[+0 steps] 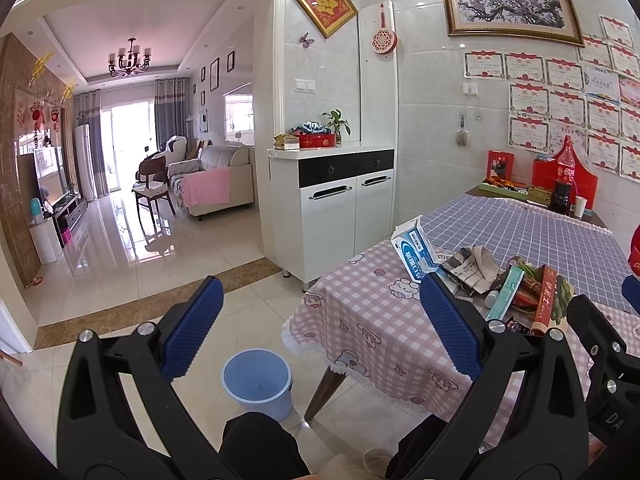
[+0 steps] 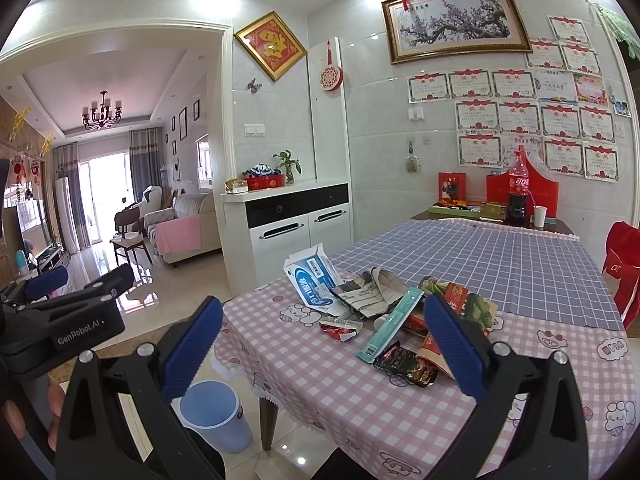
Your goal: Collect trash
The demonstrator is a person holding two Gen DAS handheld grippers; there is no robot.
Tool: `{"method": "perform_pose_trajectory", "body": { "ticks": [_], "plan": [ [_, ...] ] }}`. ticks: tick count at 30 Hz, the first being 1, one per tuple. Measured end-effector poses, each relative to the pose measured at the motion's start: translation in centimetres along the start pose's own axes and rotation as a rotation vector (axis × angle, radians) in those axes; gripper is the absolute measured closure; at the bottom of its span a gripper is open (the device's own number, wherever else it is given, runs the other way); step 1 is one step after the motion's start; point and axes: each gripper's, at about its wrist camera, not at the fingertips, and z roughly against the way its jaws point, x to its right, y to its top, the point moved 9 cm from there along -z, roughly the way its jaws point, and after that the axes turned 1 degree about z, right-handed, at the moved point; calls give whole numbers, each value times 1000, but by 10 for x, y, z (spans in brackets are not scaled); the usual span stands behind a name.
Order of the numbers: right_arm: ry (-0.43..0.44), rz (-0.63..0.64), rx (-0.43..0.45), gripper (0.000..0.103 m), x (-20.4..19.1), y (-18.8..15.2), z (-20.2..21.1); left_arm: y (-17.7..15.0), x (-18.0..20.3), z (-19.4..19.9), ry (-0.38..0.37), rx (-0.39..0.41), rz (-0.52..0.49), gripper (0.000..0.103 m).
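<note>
hiding part of the trash pile (image 2: 384, 312): right fingers (image 2: 452, 340).

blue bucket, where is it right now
The blue bucket stands on the tiled floor beside the table's near-left corner, next to its wooden leg, low and centre-left in both wrist views.

Open floor left of the counter (image 2: 320, 380) around the blue bucket (image 2: 212, 416); near edge crowded with trash pile (image 2: 384, 312); far checkered cloth (image 2: 500, 256) bare.
</note>
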Motion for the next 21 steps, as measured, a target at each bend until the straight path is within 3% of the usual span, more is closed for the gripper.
{"method": "perform_pose_trajectory", "body": {
  "ticks": [21],
  "plan": [
    [5,-3,-11,4,-1,-6,-3,1,0,0,-2,-3,-4,7]
  ]
}}
